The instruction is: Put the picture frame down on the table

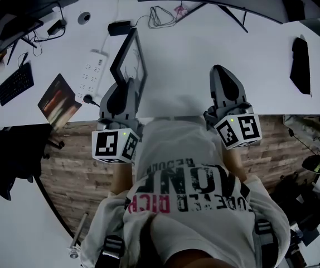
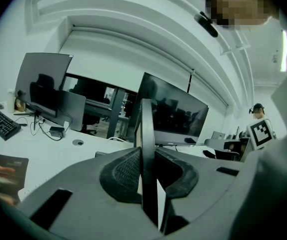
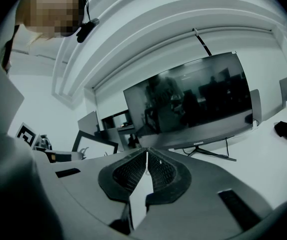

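Observation:
The picture frame (image 1: 129, 60) is a thin dark-edged frame with a pale picture. It stands upright over the white table (image 1: 193, 60), gripped at its near bottom edge. My left gripper (image 1: 127, 84) is shut on it. In the left gripper view the frame (image 2: 146, 134) shows edge-on, clamped between the two pads of the left gripper (image 2: 144, 159). My right gripper (image 1: 220, 71) hovers to the right of the frame, apart from it. Its jaws are shut with nothing between them, as seen on the right gripper (image 3: 147, 156). The frame (image 3: 96, 146) shows at the left of that view.
Left of the frame lie a white power strip (image 1: 92, 74), a dark booklet (image 1: 58, 99) and a black keyboard (image 1: 15, 84). A black adapter with cables (image 1: 121, 27) sits behind it. A wide monitor (image 3: 193, 104) stands at the back, and a black object (image 1: 300, 65) lies far right.

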`<act>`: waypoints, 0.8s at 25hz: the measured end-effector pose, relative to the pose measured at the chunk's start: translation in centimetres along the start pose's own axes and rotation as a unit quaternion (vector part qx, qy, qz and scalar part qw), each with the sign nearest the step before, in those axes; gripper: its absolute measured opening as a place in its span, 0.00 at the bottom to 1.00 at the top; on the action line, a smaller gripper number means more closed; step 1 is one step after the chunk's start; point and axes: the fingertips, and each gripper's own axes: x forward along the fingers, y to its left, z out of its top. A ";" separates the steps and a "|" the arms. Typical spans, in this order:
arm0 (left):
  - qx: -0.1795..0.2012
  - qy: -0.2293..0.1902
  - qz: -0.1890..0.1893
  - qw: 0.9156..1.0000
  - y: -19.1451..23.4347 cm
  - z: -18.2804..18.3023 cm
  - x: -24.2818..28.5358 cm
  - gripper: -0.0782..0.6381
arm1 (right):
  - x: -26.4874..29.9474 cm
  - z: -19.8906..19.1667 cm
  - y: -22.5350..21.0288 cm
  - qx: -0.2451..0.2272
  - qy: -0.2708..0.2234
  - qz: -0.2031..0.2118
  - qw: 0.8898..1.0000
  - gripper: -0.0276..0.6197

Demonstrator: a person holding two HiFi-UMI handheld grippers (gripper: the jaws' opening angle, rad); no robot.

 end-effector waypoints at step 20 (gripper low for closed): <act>-0.012 0.023 0.009 1.000 -0.9 0.0 2.2 0.18 | 1.6 0.5 -2.4 0.005 0.014 0.009 1.000 0.05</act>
